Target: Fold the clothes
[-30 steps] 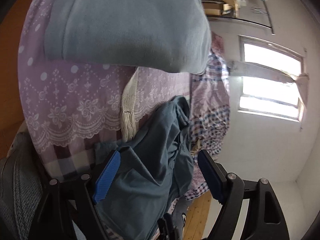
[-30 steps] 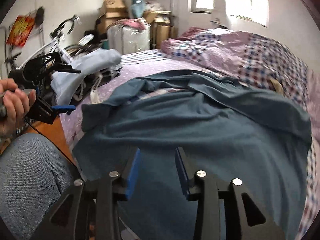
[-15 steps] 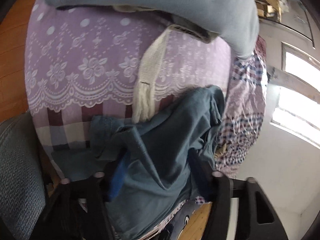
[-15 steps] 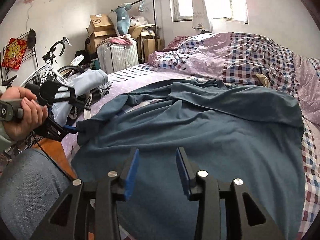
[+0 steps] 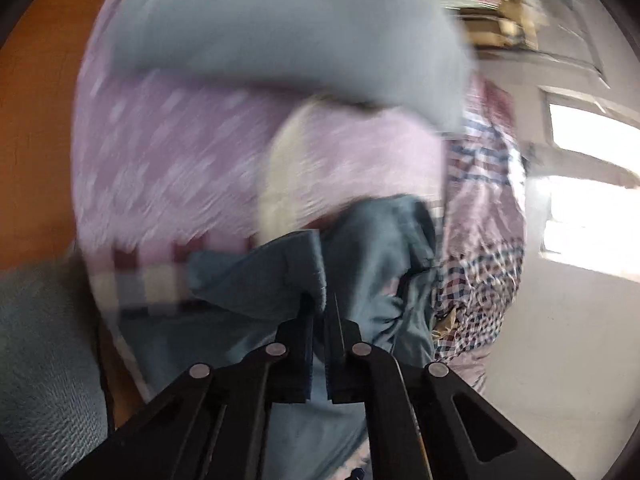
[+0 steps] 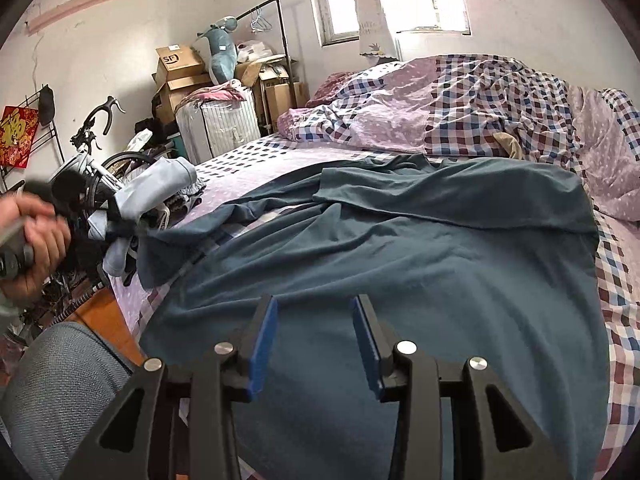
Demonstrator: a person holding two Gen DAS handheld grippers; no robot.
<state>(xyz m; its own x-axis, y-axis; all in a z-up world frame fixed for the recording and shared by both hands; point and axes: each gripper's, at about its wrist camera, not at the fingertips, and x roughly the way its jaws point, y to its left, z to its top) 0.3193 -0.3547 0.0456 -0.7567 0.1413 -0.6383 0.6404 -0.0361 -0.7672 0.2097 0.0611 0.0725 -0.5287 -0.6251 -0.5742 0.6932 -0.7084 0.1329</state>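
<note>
**Mia:** Behind the bed (image 6: 248,164) I see boxes, a bike and a bright window. What is on the bed?

**Ben:** One big dark blue top (image 6: 400,264). It lies spread over the sheet. Its far part is turned over on itself, and it is full of wrinkles.

**Mia:** Is it folded now?

**Ben:** Not all the way. It is wide and loose, so I think most of the folding is left. Whether it is being laid out or folded in, I can't say.

**Mia:** What is the left gripper (image 5: 320,312) doing?

**Ben:** Its jaws are squeezed almost together on a bit of the top's edge, near the side of the bed. That picture is very blurry.

**Mia:** And the right gripper (image 6: 316,336)?

**Ben:** Its jaws are wide apart. It holds nothing and hangs over the near part of the top.

**Mia:** What is that pale blue thing?

**Ben:** A light blue garment (image 6: 156,188), bunched up by the bed's corner. It may need folding too.
</note>
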